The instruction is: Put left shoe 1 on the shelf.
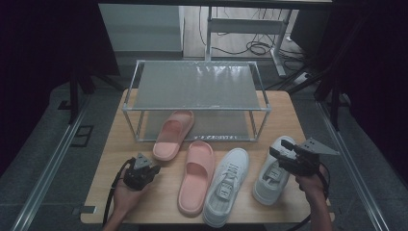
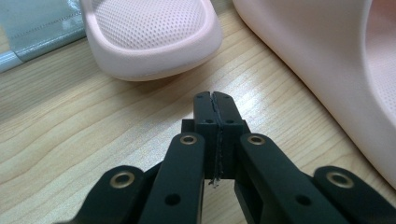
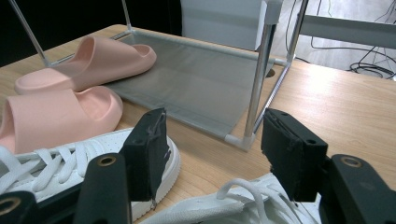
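The left gripper (image 1: pixel 146 169) is clenched with nothing between its jaws, and is held low over the light wooden table (image 1: pixel 288 115), pointed at the heel of the farther pink moulded foam slide sandal (image 1: pixel 173 134). That sandal lies just ahead of the jaws, apart from them, with its toe under the 2-tier metal-framed shoe rack with grey mesh shelves (image 1: pixel 197 86). The nearer pink foam slide sandal (image 1: pixel 196 175) lies just beside the left gripper, towards the centre of the table. The sandal is judged light, soft and springy, with a matte, non-slippery surface; it is best taken at the heel rim or across the strap band. The right gripper (image 1: pixel 281 149) is released, its jaws standing wide above the right white lace-up sneaker (image 1: pixel 273 175). The left white lace-up sneaker (image 1: pixel 226 187) lies between that sneaker and the nearer sandal.
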